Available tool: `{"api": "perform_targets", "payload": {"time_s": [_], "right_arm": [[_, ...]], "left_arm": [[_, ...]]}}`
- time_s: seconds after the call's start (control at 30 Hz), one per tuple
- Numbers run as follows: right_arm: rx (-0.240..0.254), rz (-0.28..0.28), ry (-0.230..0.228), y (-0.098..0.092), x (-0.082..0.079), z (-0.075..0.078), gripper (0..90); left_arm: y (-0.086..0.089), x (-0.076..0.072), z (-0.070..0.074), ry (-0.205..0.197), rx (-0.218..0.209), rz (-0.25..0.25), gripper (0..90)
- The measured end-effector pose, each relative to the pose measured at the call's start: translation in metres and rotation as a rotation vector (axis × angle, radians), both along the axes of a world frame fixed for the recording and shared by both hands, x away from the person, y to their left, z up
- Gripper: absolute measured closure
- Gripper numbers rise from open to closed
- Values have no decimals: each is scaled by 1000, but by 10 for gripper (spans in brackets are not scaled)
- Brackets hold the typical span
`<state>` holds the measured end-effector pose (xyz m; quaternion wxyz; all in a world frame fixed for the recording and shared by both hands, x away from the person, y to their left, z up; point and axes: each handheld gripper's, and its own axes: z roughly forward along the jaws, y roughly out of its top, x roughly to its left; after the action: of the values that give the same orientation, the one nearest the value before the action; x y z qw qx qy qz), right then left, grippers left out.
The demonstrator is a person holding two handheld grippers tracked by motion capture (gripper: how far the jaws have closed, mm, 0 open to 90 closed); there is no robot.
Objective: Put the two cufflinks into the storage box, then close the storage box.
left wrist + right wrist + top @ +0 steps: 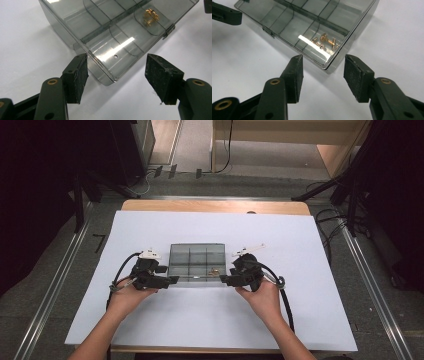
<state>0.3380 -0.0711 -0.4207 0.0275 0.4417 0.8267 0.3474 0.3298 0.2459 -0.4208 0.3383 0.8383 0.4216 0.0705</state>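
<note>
1. Clearly early or between steps: smoky compartment box [195, 262] lying flat at the middle of the table [300, 250], lid down, small front latch [169, 30] seemingly fastened; no sign of the lid lifted.
2. Left hand-held gripper [172, 280] set at the box's near left corner, jaws parted; in the left gripper view [117, 77] one pad just beside or perhaps brushing the lid edge, the other well clear — nothing clamped.
3. Right hand-held gripper [223, 279] mirrored at the near right corner, jaws likewise spread with the corner between them [323, 77], pads not pressing — released.
4. Judged as left to do: closing on the box or working the latch, whichever the job calls for; nothing taken out yet, going by the closed lid.
5. Box: hard, glossy, grey-tinted clear plastic, rectangular with rounded corners, inner walls dividing it into cells, bright glare on the lid.
6. Inside the near right cell: small brass-coloured metal pieces [325, 41], shiny, short and pin-like, loosely heaped.
7. Pads: black, matte, slightly gritty rubber blocks, wedge-ended.
8. Table cover: plain white, smooth, matte sheet.
</note>
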Motion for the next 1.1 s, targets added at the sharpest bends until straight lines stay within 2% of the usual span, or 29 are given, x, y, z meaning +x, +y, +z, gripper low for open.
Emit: {"api": "perform_targets", "payload": {"time_s": [0.07, 0.13, 0.37, 0.5, 0.6, 1.1], "right_arm": [[7, 4, -5, -2, 0, 3, 489], [12, 4, -7, -4, 0, 5, 475], [23, 2, -14, -12, 1, 7, 461], [28, -2, -25, -17, 1, 9, 459], [32, -18, -25, -21, 3, 10, 457], [44, -67, -44, -41, 9, 13, 433]], "left_arm": [[0, 0, 3, 9, 9, 12, 358], [0, 0, 6, -4, 17, 13, 358], [7, 1, 13, -16, 4, 25, 358], [15, 3, 14, -18, -7, 53, 358], [21, 5, 16, -7, -18, 73, 358], [36, 11, 20, 3, 2, 100, 358]]}}
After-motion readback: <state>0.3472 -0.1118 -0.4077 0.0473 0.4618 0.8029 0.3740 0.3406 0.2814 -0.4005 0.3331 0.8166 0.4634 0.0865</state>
